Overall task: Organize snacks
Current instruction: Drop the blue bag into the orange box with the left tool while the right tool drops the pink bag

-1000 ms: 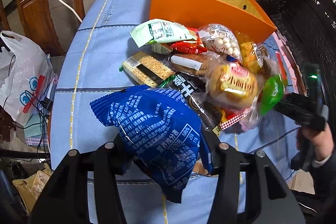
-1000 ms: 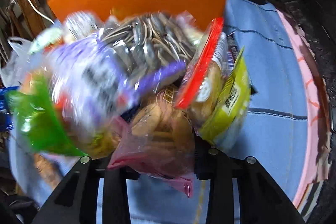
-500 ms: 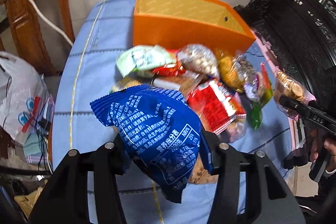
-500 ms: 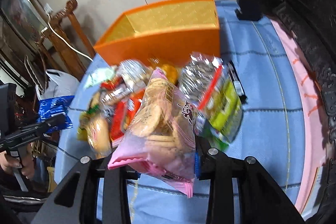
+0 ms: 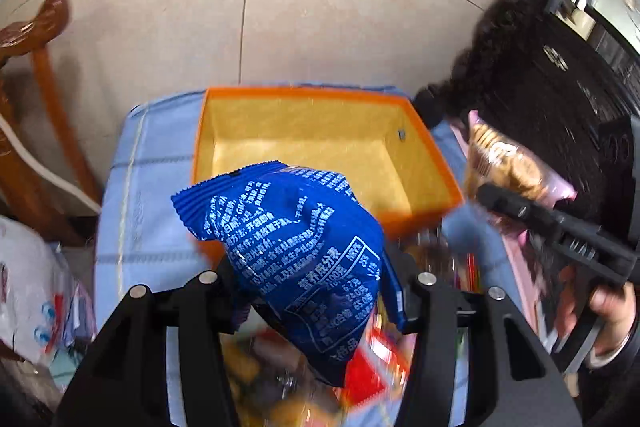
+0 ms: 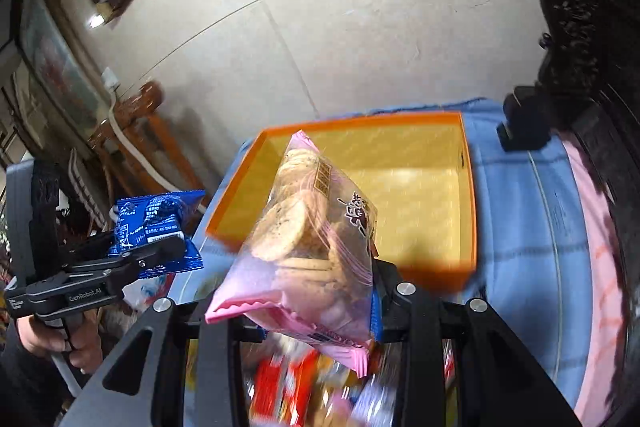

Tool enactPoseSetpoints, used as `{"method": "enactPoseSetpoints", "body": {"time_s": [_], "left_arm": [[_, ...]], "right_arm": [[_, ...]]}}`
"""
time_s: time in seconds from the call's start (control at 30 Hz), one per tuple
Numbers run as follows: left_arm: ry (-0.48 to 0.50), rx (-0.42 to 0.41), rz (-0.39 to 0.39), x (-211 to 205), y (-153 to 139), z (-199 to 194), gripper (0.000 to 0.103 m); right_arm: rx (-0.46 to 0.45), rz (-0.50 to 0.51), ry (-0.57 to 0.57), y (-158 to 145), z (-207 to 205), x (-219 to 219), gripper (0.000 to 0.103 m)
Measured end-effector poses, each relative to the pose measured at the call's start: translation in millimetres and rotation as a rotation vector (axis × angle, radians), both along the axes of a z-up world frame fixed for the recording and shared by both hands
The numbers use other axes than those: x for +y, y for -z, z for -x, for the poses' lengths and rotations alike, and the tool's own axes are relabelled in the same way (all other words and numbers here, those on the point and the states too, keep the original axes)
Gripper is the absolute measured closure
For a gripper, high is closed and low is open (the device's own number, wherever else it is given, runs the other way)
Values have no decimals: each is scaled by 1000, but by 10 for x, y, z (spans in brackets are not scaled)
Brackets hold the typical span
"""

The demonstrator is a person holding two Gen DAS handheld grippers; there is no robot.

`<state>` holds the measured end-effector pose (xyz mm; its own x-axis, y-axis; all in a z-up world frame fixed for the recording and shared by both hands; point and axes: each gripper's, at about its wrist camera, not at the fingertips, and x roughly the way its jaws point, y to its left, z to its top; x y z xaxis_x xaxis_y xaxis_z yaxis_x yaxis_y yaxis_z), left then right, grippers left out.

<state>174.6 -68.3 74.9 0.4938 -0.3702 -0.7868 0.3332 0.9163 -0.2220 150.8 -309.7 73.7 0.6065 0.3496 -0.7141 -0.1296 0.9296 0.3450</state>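
Blue tablecloth [image 5: 148,163], orange box [image 5: 320,143], hand-held grippers clamping blue packet [image 5: 304,247], pink packet [image 6: 312,247], pointing boxward

Left hand-held gripper [image 5: 312,283] clamped on a packet, raised, angled down. Right hand-held gripper [image 6: 308,303] likewise clamped, raised alongside. Bare hand [image 5: 604,315] wraps right handle; left hand [image 6: 60,339] grips its handle.

Snack pile [image 5: 360,375] at bottom centre motion-blurred, partly behind blue packet [image 5: 304,259]; labels unreadable in both views.
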Motion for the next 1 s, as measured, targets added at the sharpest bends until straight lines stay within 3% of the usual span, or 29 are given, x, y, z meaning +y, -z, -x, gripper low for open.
{"method": "enactPoseSetpoints", "body": {"time_s": [0.2, 0.33, 0.37, 0.4, 0.43, 0.5, 0.57, 0.73, 0.9, 1.0], "left_arm": [[-17, 113, -13, -310, 377, -858, 52], [-33, 170, -41, -396, 659, -1095, 48], [-46, 180, -60, -415, 707, -1117, 33], [-61, 183, -81, -429, 733, -1146, 14], [-96, 147, -114, -414, 712, -1109, 7], [-104, 92, -116, -353, 655, -1012, 5], [-90, 103, -122, -275, 643, -934, 5], [-95, 79, -118, 173, 619, -335, 5], [-191, 139, -60, 780, 770, 304, 5], [-217, 154, -91, 1035, 867, 644, 5]], "right_arm": [[97, -6, 27, 440, -741, -133, 68], [168, -8, 58, 794, -992, -169, 64], [181, 8, 75, 838, -1020, -165, 57], [182, 27, 108, 867, -1006, -190, 41], [167, 27, 132, 850, -964, -215, 32], [138, 12, 141, 804, -812, -260, 27], [133, 29, 139, 753, -648, -277, 24], [72, 122, 156, 610, 89, -351, 4], [137, 106, 200, 710, 735, -391, 4], [174, 115, 259, 802, 1048, -382, 4]]}}
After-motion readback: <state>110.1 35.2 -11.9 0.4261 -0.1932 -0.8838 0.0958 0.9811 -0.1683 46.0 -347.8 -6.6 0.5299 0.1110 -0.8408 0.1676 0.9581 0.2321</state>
